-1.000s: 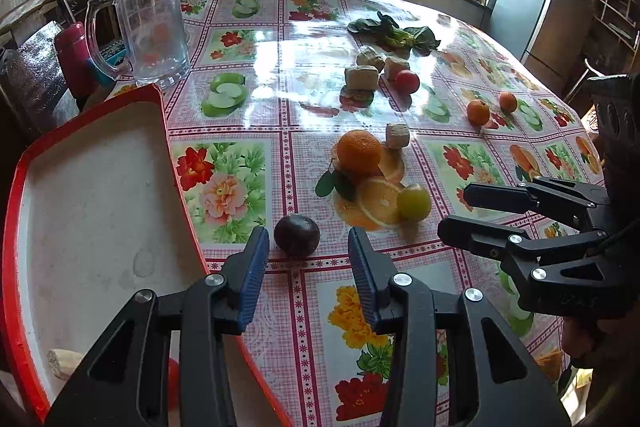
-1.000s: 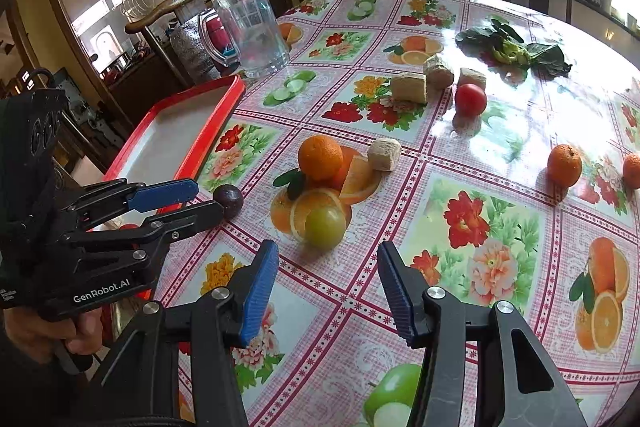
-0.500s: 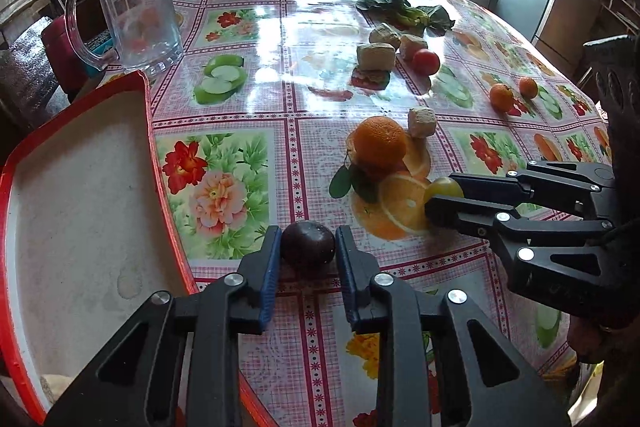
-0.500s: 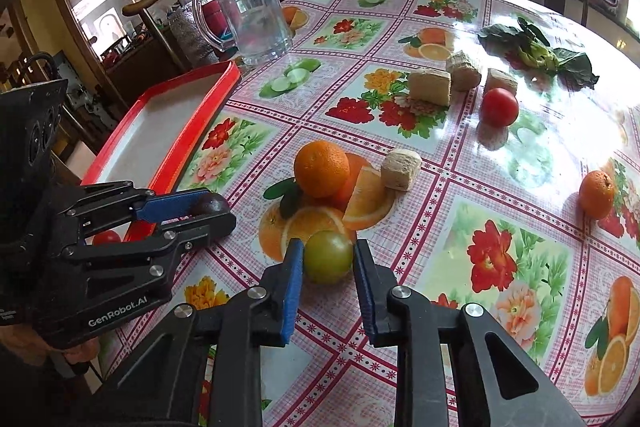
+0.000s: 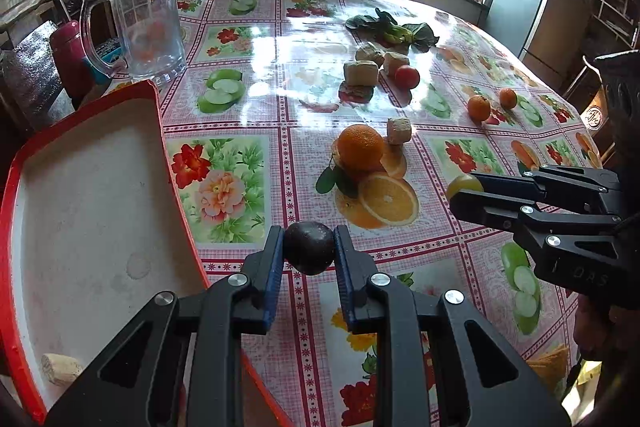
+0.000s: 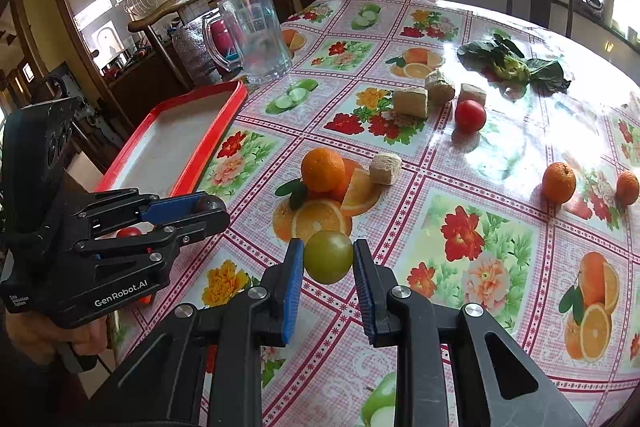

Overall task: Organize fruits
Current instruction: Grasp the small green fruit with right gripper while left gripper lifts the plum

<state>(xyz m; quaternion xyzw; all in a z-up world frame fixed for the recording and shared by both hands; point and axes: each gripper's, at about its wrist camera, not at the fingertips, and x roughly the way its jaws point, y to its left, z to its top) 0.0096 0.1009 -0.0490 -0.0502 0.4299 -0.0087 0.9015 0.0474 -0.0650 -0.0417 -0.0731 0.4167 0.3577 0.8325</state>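
Left wrist view: the left gripper [image 5: 309, 247] is clamped on one dark plum [image 5: 309, 247], held beside the inner rim of the red tray [image 5: 168, 155] at the table edge. Right wrist view: the right gripper [image 6: 328, 259] is closed on one green fruit [image 6: 328, 257], held above the flowered tablecloth [image 6: 480, 235] just in front of the printed orange slices.

Counted on the table: one large orange [image 6: 322, 169], two small oranges [image 6: 559, 182] set close together near the far right edge, one red tomato [image 6: 470, 115], and four pale tan blocks, one [image 6: 385, 168] just beside the large orange and three [image 6: 410, 101] grouped by the tomato. One bunch of leafy greens [image 6: 516, 65] lies beyond them, and one clear glass mug [image 6: 256, 35] stands near the tray's far corner.

From the left wrist view the green fruit shows only as a sliver past the right gripper's fingers [image 5: 472, 201]; from the right wrist view the plum is little more than a dark cap between the left gripper's fingers [image 6: 176, 207]. A small red item [image 6: 129, 231] under the left gripper is mostly hidden, and a tan lump [image 5: 60, 369] in the tray's near corner is hard to identify. The tray's near end is cut off in both views.
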